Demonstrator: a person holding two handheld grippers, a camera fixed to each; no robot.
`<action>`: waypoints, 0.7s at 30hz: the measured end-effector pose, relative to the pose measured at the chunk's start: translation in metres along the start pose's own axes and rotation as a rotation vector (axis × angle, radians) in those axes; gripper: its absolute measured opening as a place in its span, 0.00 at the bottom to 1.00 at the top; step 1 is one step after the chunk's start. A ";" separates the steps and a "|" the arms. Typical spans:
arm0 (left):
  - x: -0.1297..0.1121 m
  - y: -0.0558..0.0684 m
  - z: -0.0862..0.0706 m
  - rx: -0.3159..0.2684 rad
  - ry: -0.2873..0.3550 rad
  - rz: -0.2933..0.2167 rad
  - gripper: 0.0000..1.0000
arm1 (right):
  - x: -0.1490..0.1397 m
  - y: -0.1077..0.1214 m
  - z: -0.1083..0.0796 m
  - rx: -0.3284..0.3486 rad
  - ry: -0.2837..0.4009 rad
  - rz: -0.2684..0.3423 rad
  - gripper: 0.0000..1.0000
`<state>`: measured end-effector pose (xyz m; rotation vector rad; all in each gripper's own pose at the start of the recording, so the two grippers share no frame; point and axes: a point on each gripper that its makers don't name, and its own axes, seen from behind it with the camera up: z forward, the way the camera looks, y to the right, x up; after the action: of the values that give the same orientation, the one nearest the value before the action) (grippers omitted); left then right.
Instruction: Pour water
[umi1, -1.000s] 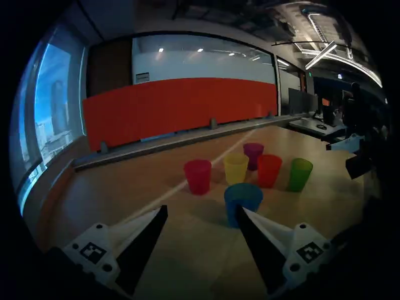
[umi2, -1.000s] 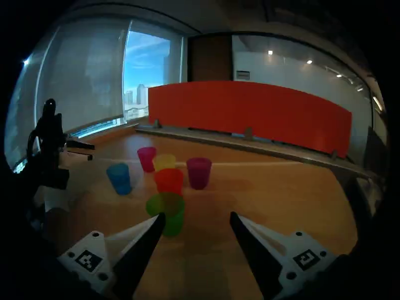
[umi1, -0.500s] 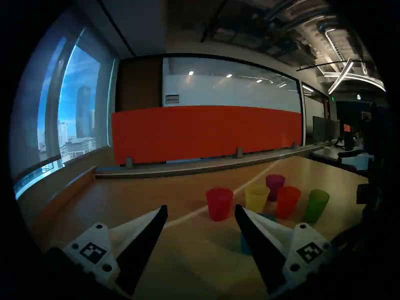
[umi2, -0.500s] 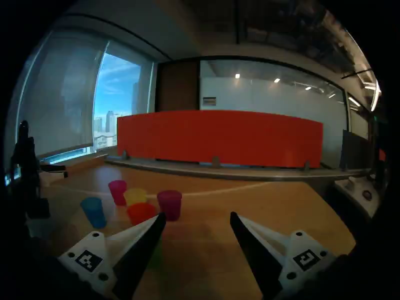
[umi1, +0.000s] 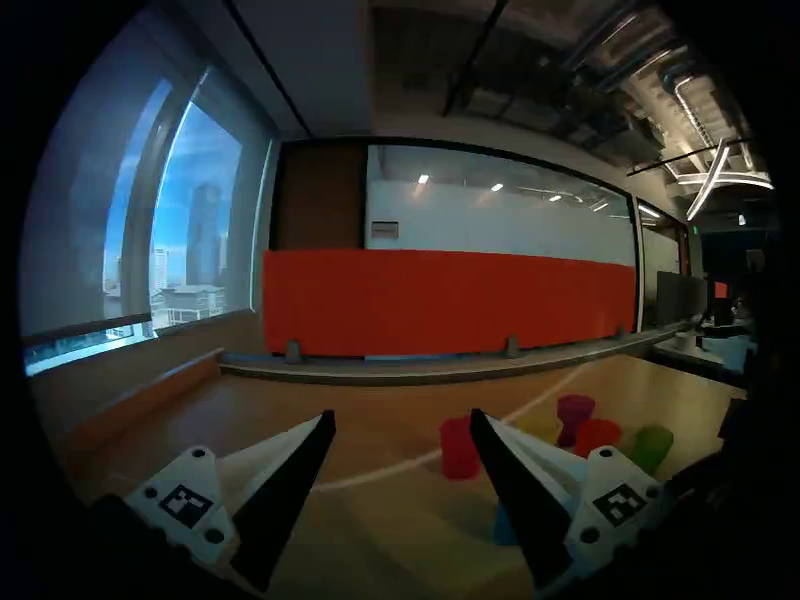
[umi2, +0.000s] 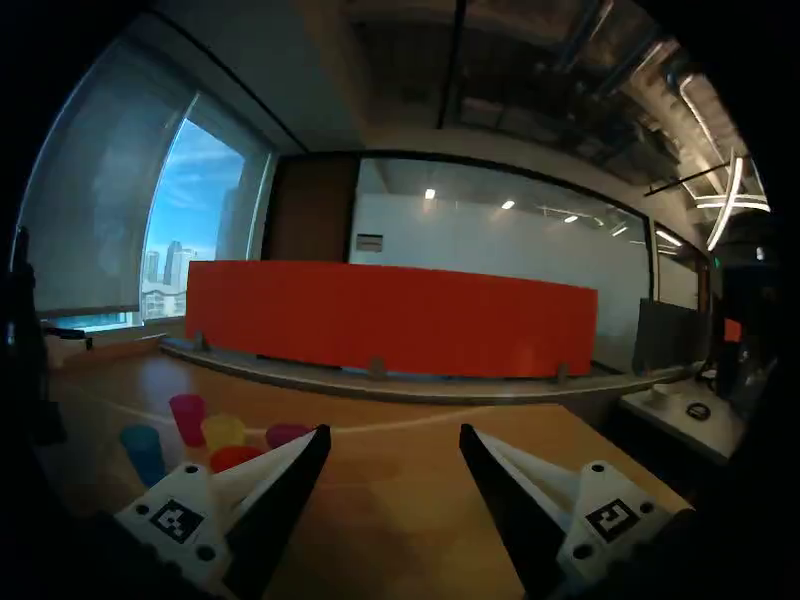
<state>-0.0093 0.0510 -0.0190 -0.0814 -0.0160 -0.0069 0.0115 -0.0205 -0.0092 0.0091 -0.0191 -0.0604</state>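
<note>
- The left gripper (umi1: 400, 414) hangs over the light wooden table (umi1: 390, 520), its white fingers spread wide and gripping nothing.
- The translucent plastic cups stand in a cluster beyond it, low and to the right. The pink cup (umi1: 460, 448) is just beside its right finger, and the blue cup (umi1: 503, 525) is half hidden behind that finger.
- The purple cup (umi1: 575, 410), orange cup (umi1: 597, 435) and green cup (umi1: 652, 447) stand further right.
- The right gripper (umi2: 393, 430) is likewise spread and empty. In its view the cluster sits low to the left, with the blue cup (umi2: 143, 452) outermost.

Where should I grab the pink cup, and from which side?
Probably its side wall, about halfway up, one finger on each side. The pink cup stands upright with bare table before it, so coming level from the front with the open left gripper looks easiest.
</note>
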 end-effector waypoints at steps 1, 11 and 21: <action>0.003 -0.002 -0.001 0.011 0.006 0.000 1.00 | 0.003 0.002 0.000 -0.009 0.007 0.006 1.00; 0.011 -0.020 -0.007 0.116 0.057 0.002 1.00 | 0.007 0.016 0.003 -0.070 0.027 0.053 1.00; -0.011 -0.030 -0.005 0.148 0.051 0.009 1.00 | 0.008 0.031 0.002 -0.134 0.016 0.053 1.00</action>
<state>-0.0201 0.0204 -0.0214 0.0665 0.0344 0.0016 0.0215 0.0102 -0.0072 -0.1249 0.0005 -0.0084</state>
